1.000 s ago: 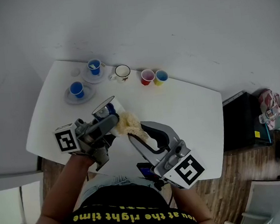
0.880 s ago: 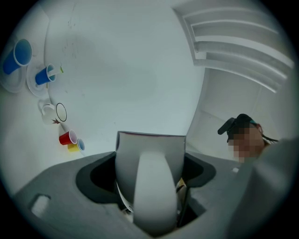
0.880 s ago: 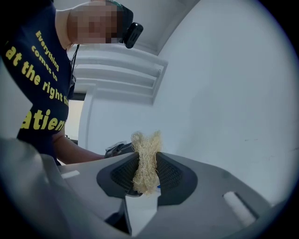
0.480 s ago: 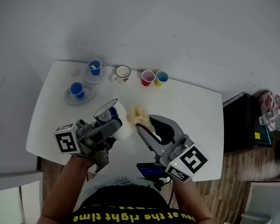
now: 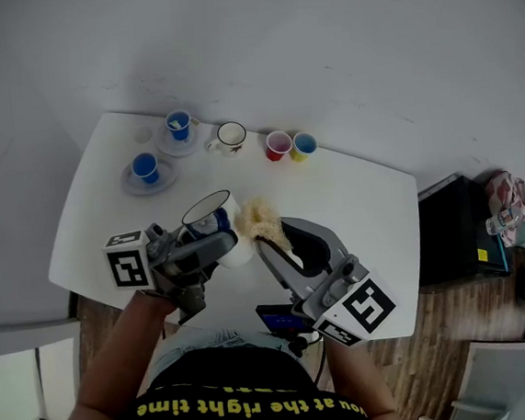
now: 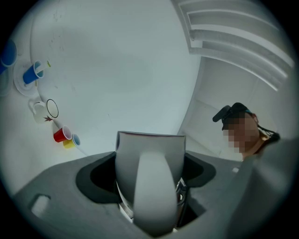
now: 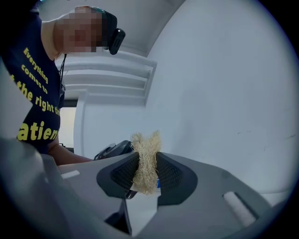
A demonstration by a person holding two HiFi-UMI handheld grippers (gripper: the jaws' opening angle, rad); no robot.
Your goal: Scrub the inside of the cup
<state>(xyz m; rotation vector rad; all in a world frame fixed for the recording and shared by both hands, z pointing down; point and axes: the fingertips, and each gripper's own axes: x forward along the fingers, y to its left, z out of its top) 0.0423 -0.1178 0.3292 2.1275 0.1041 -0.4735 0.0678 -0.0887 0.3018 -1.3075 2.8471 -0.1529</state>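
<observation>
White cup [image 5: 213, 215] (blue inside) clamped between left gripper [image 5: 219, 243] jaws | scrubber [image 7: 145, 164] pinched between right gripper [image 5: 266, 244] jaws | scrubber just beside cup, outside it

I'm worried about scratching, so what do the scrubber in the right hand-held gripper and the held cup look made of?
The scrubber looks like loofah or another coarse plant fibre: pale straw colour, matte, frayed strands. The cup looks like glazed ceramic, possibly enamel: smooth white outside with a soft sheen, blue showing inside.
</observation>
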